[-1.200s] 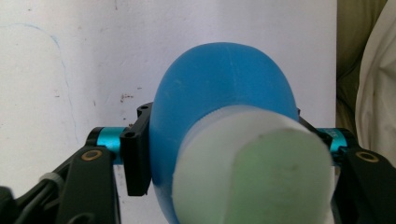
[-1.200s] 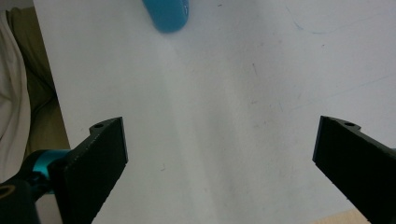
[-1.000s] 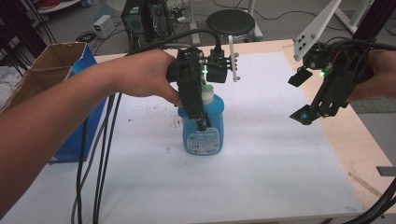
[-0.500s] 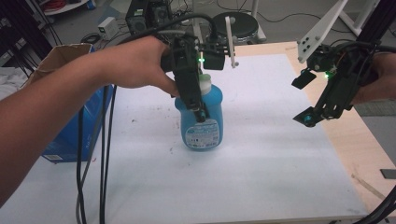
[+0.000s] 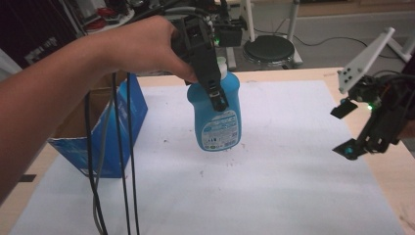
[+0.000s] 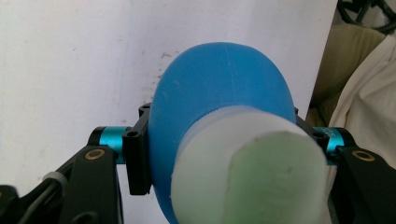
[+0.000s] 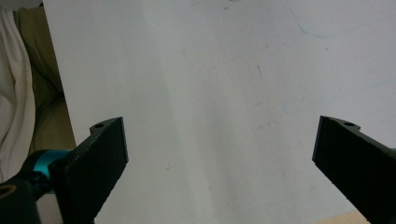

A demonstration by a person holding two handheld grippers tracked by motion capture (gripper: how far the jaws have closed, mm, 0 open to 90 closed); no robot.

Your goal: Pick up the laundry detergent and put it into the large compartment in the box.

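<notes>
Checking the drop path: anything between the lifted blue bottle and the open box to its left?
Nothing visible. The blue bottle hangs off the table in the left gripper; the cardboard box sits beside it, top open, only white paper between them.

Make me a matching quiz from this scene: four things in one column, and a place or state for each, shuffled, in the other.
Things:
1. blue bottle
2. cardboard box
3. right gripper
4. stool

Places or states:
A. open, holding nothing
B. on the floor beyond the table
C. clamped in the left gripper, lifted off the table
D. at the table's left edge

Pairs: 1-C, 2-D, 3-A, 4-B
</notes>
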